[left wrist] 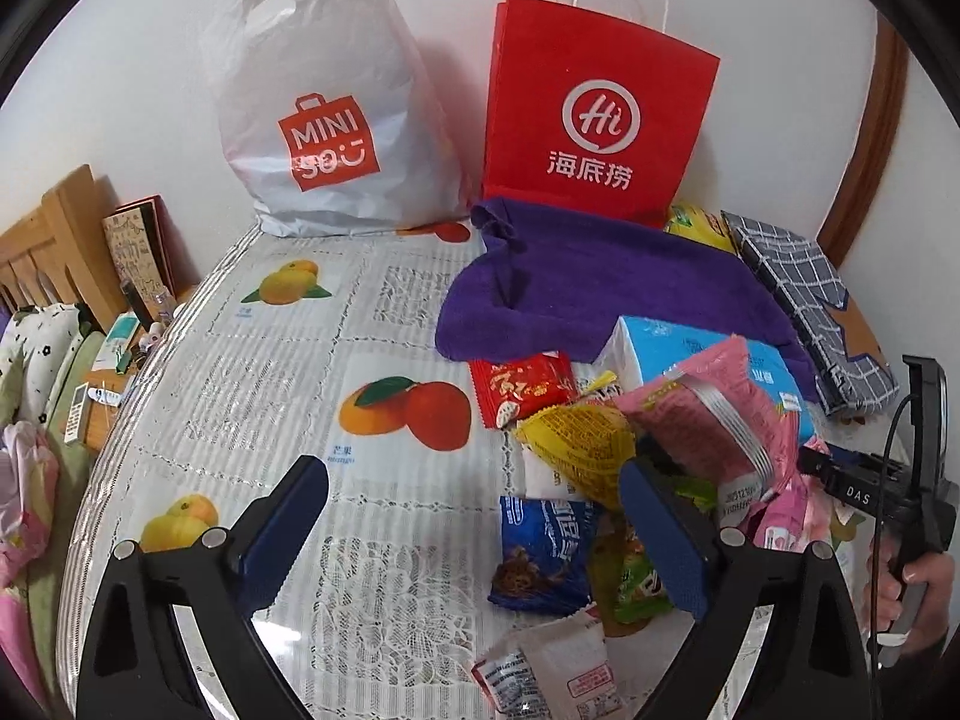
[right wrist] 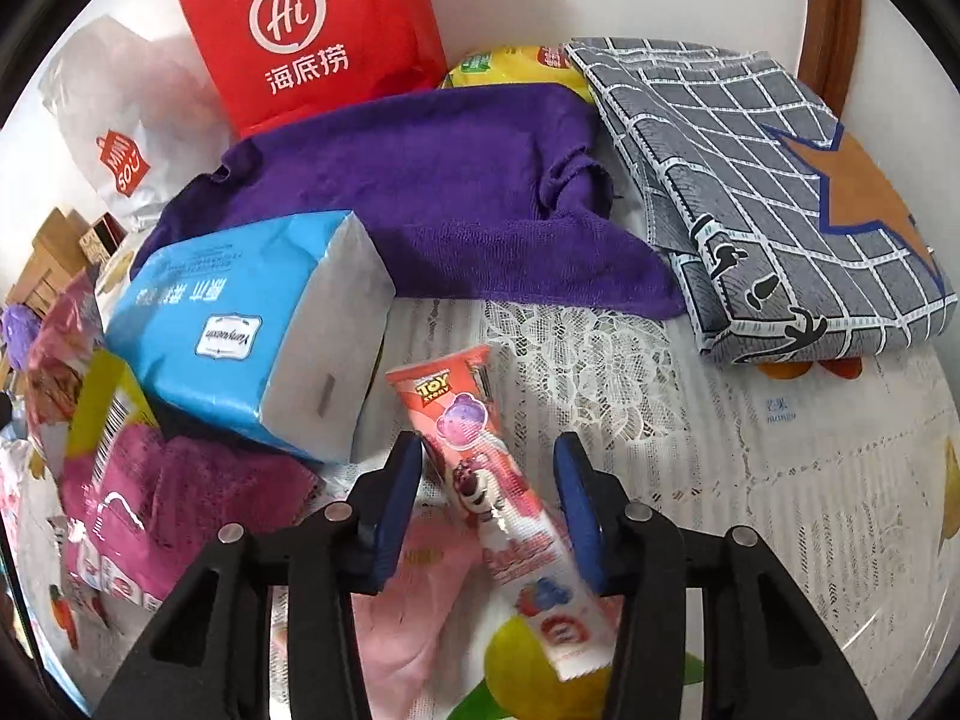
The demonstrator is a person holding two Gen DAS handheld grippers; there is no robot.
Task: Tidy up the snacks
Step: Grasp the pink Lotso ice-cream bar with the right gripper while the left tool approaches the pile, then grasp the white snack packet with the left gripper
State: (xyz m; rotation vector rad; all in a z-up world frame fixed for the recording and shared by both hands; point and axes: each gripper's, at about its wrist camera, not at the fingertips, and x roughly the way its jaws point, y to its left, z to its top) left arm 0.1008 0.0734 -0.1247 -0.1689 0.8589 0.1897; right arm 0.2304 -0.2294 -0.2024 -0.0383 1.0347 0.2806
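The Toy Story stick (right wrist: pixel 480 480) lies on the counter (right wrist: pixel 780 480) between the right gripper's (right wrist: pixel 489 504) spread, ungrasping jaws. The snack heap (left wrist: pixel 576 450) is unsorted beside the left gripper (left wrist: pixel 474 516), also spread and empty. Judging by this, nearly everything remains.

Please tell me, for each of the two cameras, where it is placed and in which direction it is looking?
Left wrist: on the left tool, open, above the table; faces the snack pile, both bags and the wall; right tool and hand at the right edge.
Right wrist: on the right tool, looking down at a Toy Story packet between its open fingers.
Shared: red bag, purple towel, blue tissue pack.
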